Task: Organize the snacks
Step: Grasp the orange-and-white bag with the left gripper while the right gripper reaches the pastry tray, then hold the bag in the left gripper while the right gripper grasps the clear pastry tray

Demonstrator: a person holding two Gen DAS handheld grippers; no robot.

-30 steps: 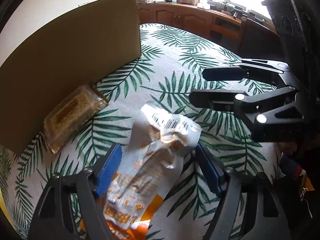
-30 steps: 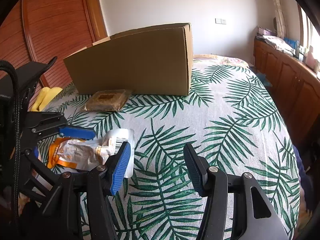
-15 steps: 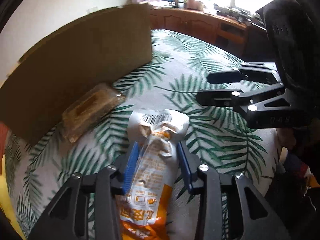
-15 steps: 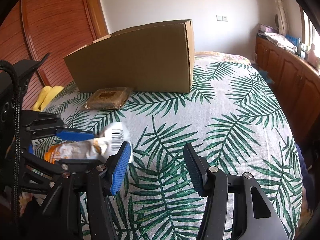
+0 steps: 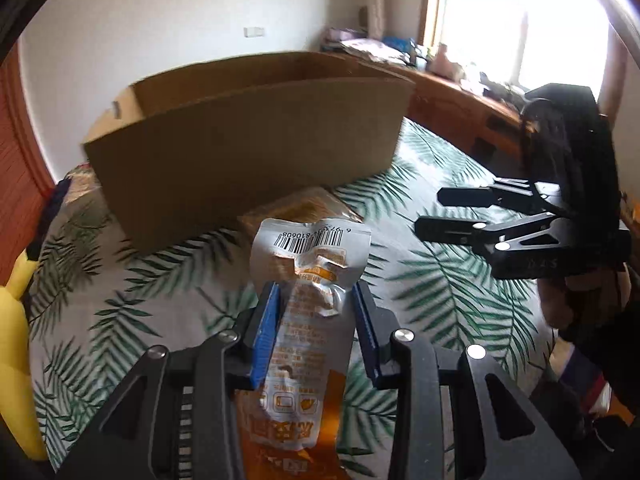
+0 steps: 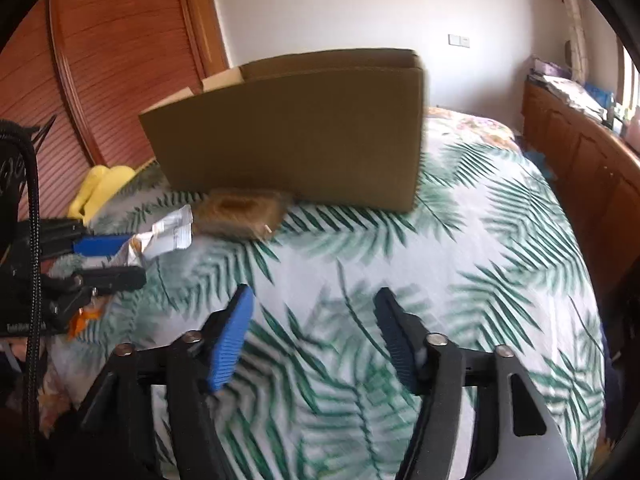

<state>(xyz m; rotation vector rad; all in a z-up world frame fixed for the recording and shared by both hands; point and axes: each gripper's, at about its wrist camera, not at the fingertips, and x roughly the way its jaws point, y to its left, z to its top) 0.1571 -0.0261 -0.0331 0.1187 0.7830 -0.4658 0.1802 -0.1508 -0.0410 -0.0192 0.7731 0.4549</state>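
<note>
My left gripper is shut on a silver and orange snack pouch, held clear of the leaf-print cloth with its barcode end pointing at the open cardboard box. In the right wrist view that pouch shows at the left edge between the left gripper's fingers. A brown snack in clear wrap lies against the box. My right gripper hovers over the cloth with its jaws opening and nothing between them. In the left wrist view the right gripper sits at the right.
A yellow soft object lies left of the box by the wooden sliding door. Wooden cabinets run along the right wall under a bright window. The cloth-covered surface curves away to the right.
My left gripper closed on the pouch and lifted it off the cloth toward the box. The right gripper moved forward a little and its jaws spread wider.
</note>
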